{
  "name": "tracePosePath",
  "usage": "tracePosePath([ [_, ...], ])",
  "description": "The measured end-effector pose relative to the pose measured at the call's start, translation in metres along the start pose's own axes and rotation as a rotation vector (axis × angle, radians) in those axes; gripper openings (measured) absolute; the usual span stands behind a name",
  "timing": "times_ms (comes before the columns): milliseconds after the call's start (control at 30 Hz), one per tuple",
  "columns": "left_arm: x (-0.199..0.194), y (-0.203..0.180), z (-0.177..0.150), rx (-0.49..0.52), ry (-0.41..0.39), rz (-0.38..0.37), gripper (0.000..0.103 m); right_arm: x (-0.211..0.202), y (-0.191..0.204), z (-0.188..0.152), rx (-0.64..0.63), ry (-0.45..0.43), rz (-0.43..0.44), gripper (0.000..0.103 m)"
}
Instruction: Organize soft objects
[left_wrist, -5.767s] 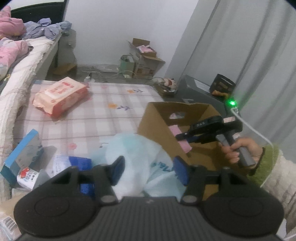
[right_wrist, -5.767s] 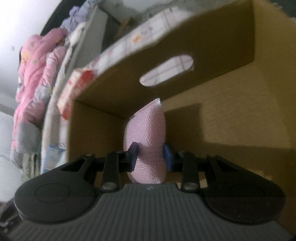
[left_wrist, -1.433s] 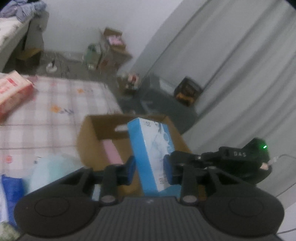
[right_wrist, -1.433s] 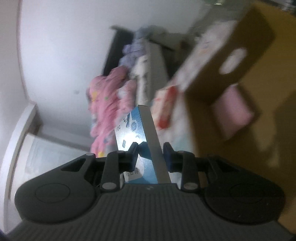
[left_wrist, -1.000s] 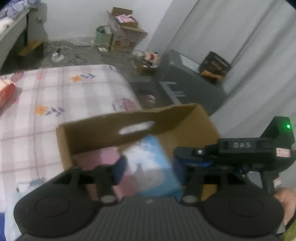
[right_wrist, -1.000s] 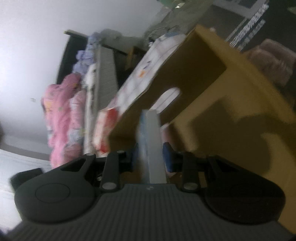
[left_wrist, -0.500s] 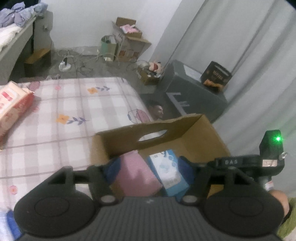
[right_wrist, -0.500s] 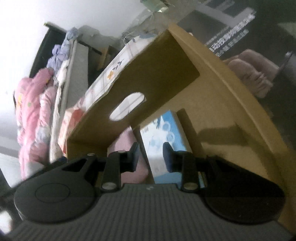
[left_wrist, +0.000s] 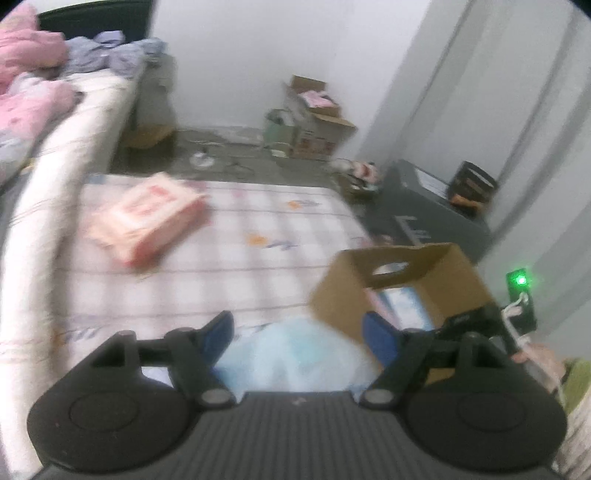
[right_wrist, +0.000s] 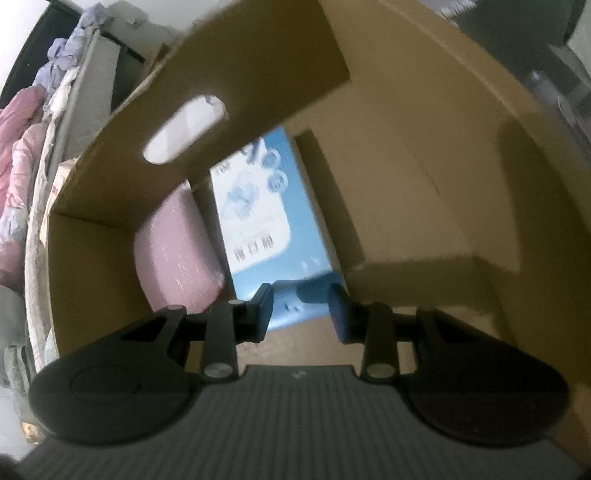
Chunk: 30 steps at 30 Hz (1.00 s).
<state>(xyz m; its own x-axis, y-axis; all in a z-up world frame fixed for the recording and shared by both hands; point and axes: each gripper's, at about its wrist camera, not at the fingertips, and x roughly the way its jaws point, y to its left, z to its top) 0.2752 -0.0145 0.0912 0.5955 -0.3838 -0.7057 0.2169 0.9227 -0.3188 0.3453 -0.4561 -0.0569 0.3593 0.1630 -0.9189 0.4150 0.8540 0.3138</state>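
A brown cardboard box (left_wrist: 454, 273) stands on the checked bed cover; the right wrist view looks into the box (right_wrist: 424, 155). Inside it a blue carton (right_wrist: 266, 221) lies beside a pink padded pack (right_wrist: 177, 251). My right gripper (right_wrist: 301, 308) is open, just above the near end of the blue carton, not holding it. My left gripper (left_wrist: 299, 332) is open wide over a pale blue plastic bag (left_wrist: 291, 362), left of the box. A pink tissue pack (left_wrist: 144, 218) lies far left on the cover.
A bed with pink and grey bedding (left_wrist: 33, 85) runs along the left. Cardboard boxes (left_wrist: 314, 125) stand on the floor by the far wall. A dark grey case (left_wrist: 432, 206) and grey curtains are at the right.
The right gripper has opened and let go of the blue carton, which now lies in the box. The left gripper has swung left, away from the box, over the pale blue bag.
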Motion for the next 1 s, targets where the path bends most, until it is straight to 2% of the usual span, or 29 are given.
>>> tracePosePath([
  [133, -0.019, 0.037, -0.022, -0.06, -0.02, 0.052, 0.078, 0.005, 0.01, 0.004, -0.049, 0.002, 0.016, 0.033],
  [333, -0.038, 0.083, -0.056, -0.153, -0.033, 0.094, 0.079, 0.001, 0.035, -0.005, -0.193, -0.023, 0.003, 0.033],
  [633, -0.071, 0.105, -0.084, -0.171, -0.137, 0.146, 0.083, 0.0, 0.036, -0.013, -0.178, -0.003, 0.022, 0.033],
  [700, -0.08, 0.107, -0.089, -0.163, -0.155, 0.151, 0.084, -0.01, 0.036, -0.017, -0.152, -0.004, 0.039, 0.035],
  [800, -0.093, 0.11, -0.096, -0.143, -0.19, 0.159, 0.084, -0.033, 0.038, -0.027, -0.135, -0.04, 0.071, 0.045],
  [900, -0.105, 0.112, -0.104, -0.129, -0.224, 0.177, 0.086, -0.062, 0.044, -0.041, -0.141, -0.089, 0.096, 0.047],
  [1000, -0.113, 0.115, -0.11, -0.117, -0.223, 0.191, 0.086, -0.089, 0.053, -0.057, -0.139, -0.129, 0.146, 0.047],
])
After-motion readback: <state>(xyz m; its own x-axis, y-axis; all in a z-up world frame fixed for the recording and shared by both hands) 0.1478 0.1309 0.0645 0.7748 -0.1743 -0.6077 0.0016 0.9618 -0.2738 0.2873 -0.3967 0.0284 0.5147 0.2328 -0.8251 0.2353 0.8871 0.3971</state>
